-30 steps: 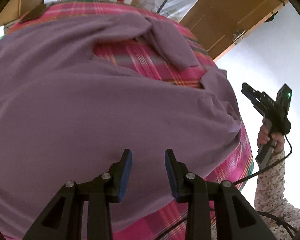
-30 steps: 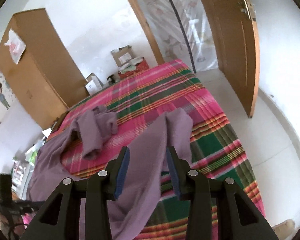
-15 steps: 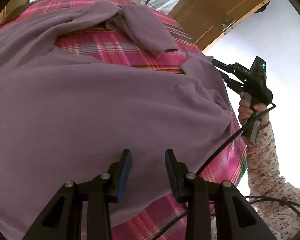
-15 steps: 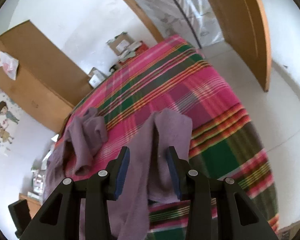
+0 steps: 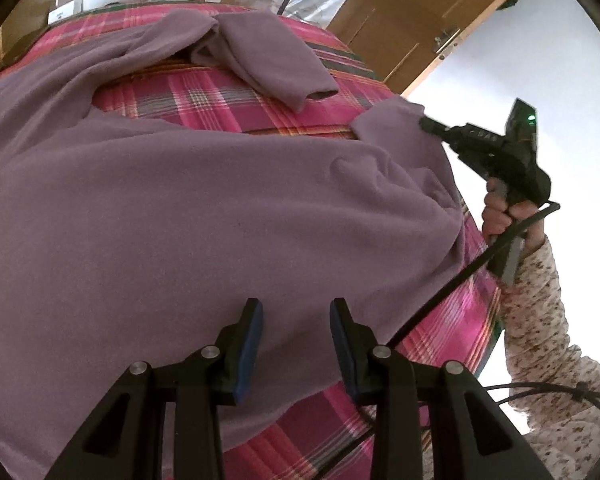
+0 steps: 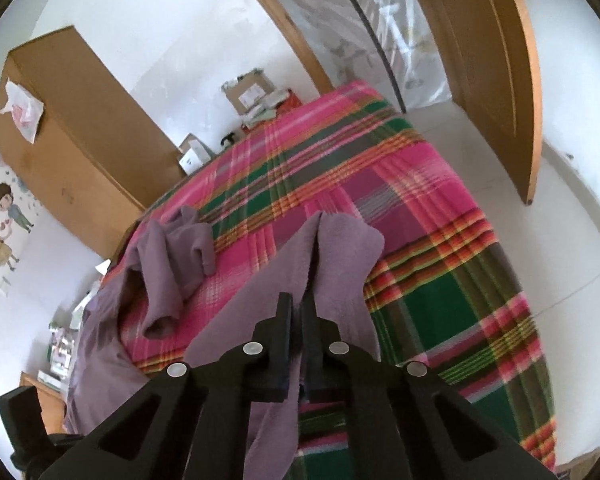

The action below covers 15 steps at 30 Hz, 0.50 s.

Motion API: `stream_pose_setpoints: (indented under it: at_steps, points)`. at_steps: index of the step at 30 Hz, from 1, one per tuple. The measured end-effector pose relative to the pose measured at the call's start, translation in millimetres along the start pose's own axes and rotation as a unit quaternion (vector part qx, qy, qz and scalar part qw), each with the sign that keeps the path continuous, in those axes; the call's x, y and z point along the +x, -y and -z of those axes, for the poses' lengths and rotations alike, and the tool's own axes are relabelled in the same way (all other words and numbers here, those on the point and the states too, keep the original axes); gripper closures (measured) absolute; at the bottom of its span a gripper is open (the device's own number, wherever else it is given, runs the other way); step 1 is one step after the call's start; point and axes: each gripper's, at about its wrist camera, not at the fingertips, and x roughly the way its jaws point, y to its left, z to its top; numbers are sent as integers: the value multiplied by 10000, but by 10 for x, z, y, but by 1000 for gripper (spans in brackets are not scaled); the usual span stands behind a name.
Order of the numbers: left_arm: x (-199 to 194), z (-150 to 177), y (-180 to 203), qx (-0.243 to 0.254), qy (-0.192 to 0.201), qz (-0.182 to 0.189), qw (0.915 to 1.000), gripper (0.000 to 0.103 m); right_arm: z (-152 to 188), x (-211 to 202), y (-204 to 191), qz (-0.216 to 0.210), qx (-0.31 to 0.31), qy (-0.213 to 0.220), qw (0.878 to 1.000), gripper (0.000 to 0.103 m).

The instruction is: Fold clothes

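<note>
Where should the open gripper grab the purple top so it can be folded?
Best guess: the hem of the purple top, the edge lying nearest the left gripper. Come in low from the near side of the plaid bed cover, one finger under, one over. The cloth lies flat there with a free edge. The right gripper already pinches a sleeve.

Bed (image 6: pixel 440 216) with pink, green and orange plaid cover fills middle of room. Tall brown wardrobe (image 6: pixel 72 152) against wall past bed's far left corner; white plastic bag (image 6: pixel 20 110) on its top corner. Cartoon sticker of two children (image 6: pixel 0 236) on wall left of wardrobe. Cardboard boxes (image 6: pixel 248 94) stacked beyond bed's far edge, small white box (image 6: pixel 192 156) near same edge. Open wooden door (image 6: pixel 496 68) right of bed, clear plastic sheet (image 6: pixel 380 40) hanging in doorway. Pale tiled floor (image 6: pixel 572 248) along bed's right edge.
</note>
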Motion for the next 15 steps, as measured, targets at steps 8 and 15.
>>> stream_pose_setpoints:
  at_steps: [8, 15]
  points:
    - [-18, 116, 79, 349, 31, -347, 9988, 67, 44, -541, -69, 224, -68, 741, 9970, 100]
    - [-6, 139, 108, 423, 17, -384, 9984, 67, 235, -997, 43, 428, 167, 1217, 9915, 100]
